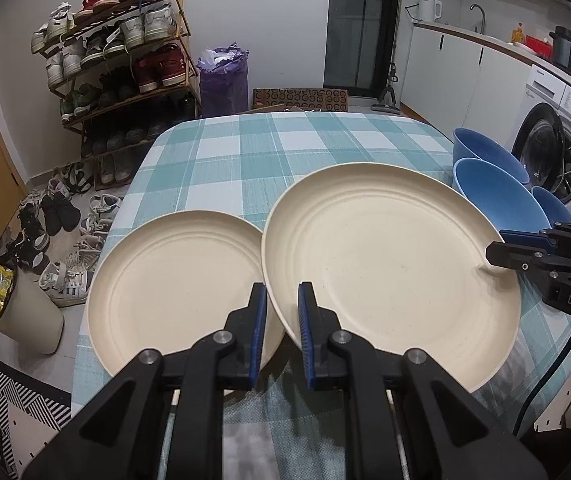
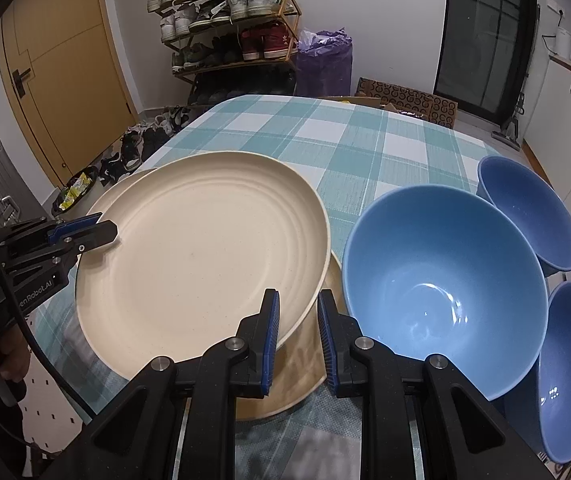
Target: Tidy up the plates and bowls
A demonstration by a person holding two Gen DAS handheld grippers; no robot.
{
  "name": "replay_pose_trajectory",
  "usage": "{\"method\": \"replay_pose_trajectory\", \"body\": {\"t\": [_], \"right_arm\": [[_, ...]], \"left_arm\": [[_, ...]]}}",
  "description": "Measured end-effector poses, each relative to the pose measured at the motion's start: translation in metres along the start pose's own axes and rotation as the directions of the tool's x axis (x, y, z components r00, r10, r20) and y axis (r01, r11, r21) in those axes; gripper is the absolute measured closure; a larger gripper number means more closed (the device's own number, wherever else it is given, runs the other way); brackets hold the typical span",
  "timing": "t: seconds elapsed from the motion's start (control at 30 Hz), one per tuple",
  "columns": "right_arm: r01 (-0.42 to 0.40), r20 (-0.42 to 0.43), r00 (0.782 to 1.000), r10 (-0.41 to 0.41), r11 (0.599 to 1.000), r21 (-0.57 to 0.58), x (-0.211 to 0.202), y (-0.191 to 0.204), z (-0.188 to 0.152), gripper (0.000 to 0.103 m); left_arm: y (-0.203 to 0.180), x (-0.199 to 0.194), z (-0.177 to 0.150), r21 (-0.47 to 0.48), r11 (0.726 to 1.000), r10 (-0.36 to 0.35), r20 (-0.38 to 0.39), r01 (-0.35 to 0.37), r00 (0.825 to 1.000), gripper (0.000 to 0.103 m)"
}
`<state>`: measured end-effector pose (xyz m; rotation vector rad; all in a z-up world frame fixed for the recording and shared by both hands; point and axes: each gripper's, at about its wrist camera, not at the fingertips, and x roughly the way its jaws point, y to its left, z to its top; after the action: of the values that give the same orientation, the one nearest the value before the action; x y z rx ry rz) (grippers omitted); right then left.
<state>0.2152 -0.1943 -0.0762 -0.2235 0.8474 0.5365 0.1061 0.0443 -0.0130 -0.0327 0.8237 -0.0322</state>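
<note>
Plates: one cream plate held tilted over the table, left gripper and right gripper each clamped on its rim. Second plate flat alongside, possibly a third beneath. Three blue bowls unstacked. Stacking barely begun.

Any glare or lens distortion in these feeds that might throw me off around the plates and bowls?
Right wrist view: ceiling-light glare spots inside the big glossy blue bowl; the matte cream lifted plate shows none. Left wrist view: fisheye bends the checked tablecloth's far edge and the room's walls, with dark vignette corners. Both views are sharp, without motion blur.
</note>
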Motion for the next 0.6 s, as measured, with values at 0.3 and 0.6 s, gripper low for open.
{"method": "replay_pose_trajectory", "body": {"t": [0.3, 0.6], "right_arm": [[0.029, 0.008, 1.0, -0.029, 1.0, -0.004, -0.005, 0.003, -0.01, 0.083], [0.044, -0.006, 0.999, -0.044, 0.999, 0.003, 0.0, 0.003, -0.022, 0.083]], "left_arm": [[-0.004, 0.004, -0.006, 0.014, 1.0, -0.004, -0.006, 0.004, 1.0, 0.09], [-0.012, 0.011, -0.012, 0.039, 0.999, 0.003, -0.013, -0.003, 1.0, 0.09]]}}
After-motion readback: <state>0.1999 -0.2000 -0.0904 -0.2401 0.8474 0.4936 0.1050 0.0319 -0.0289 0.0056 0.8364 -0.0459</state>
